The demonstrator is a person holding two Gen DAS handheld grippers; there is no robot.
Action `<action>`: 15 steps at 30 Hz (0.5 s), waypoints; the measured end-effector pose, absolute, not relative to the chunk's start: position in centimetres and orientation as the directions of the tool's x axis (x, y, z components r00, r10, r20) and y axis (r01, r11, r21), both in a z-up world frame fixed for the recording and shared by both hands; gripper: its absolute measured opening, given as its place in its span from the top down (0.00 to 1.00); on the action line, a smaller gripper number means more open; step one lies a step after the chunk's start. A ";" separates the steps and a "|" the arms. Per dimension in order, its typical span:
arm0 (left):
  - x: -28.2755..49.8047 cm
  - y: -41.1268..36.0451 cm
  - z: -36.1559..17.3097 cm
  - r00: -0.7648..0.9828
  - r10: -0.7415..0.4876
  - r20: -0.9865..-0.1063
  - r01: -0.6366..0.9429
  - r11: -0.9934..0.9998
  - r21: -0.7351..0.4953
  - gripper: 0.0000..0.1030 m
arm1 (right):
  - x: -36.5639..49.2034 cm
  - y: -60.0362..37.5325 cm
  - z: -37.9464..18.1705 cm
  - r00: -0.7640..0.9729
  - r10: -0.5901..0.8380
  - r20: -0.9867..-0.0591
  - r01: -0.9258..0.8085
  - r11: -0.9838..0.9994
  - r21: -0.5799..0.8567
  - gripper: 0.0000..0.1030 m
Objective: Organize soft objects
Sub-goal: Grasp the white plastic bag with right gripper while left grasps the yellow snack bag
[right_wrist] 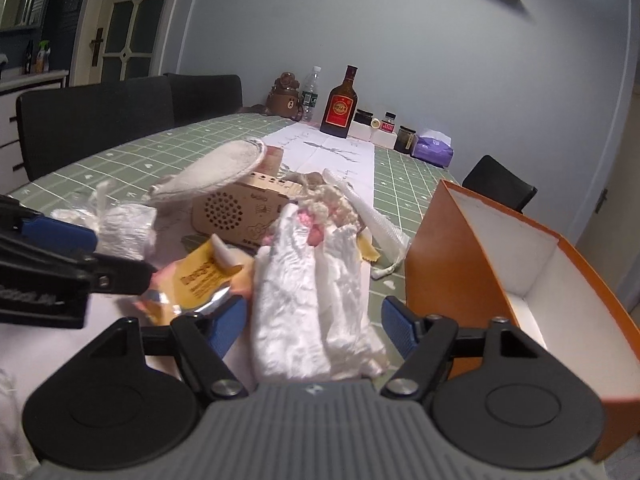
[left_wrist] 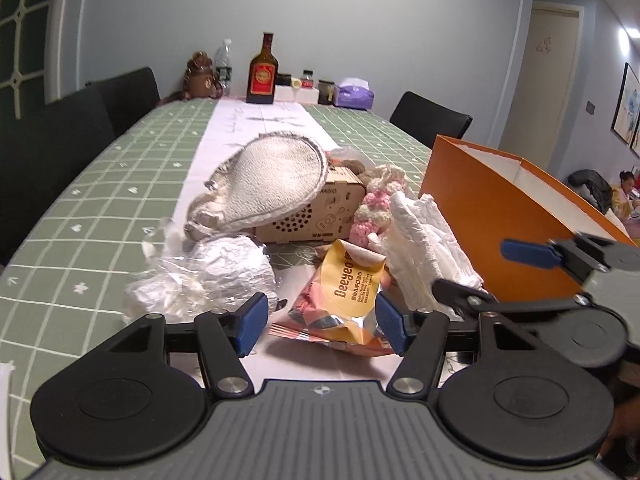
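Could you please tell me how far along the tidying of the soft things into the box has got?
Nothing looks packed: the visible part of the orange cardboard box is bare. The left gripper brackets the yellow wipes packet, the right gripper the white crumpled cloth; neither is clamped. The pile remains.

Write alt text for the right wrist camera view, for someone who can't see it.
The right gripper straddles a crumpled white cloth, jaws open, on a green checked table. An open orange box stands to its right; the left gripper reaches in from the left beside a yellow wipes packet. A wooden radio and bottles sit behind.
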State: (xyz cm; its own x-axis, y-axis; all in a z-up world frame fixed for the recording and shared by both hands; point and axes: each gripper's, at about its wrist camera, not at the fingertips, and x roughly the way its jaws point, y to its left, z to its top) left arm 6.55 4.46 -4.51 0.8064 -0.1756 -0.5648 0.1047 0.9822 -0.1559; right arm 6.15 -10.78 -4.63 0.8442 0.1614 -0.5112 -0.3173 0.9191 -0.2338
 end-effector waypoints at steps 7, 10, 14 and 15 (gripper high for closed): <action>8.7 3.5 -5.3 0.784 -0.186 -0.592 0.138 0.982 -0.125 0.30 | 10.5 -11.3 -6.3 0.801 0.176 -0.572 -0.347 0.916 -0.204 0.29; 9.4 3.1 -5.8 0.773 -0.192 -0.604 0.159 0.981 -0.109 0.27 | 11.7 -11.9 -7.1 0.757 0.208 -0.619 -0.362 0.923 -0.133 0.30; 10.1 2.6 -6.4 0.754 -0.200 -0.626 0.184 0.979 -0.091 0.23 | 12.7 -12.9 -7.8 0.711 0.262 -0.653 -0.371 0.928 -0.032 0.34; 10.3 2.5 -6.6 0.749 -0.201 -0.632 0.187 0.978 -0.090 0.22 | 12.9 -13.1 -7.9 0.700 0.272 -0.660 -0.371 0.928 -0.010 0.39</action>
State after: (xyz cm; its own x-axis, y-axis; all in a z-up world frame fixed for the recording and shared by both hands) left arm 10.28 2.53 -6.55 0.7488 -0.2011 -0.6316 0.1867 0.9783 -0.0901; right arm 12.85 -13.15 -7.92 0.6998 0.2725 -0.6603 -0.3713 0.9285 -0.0104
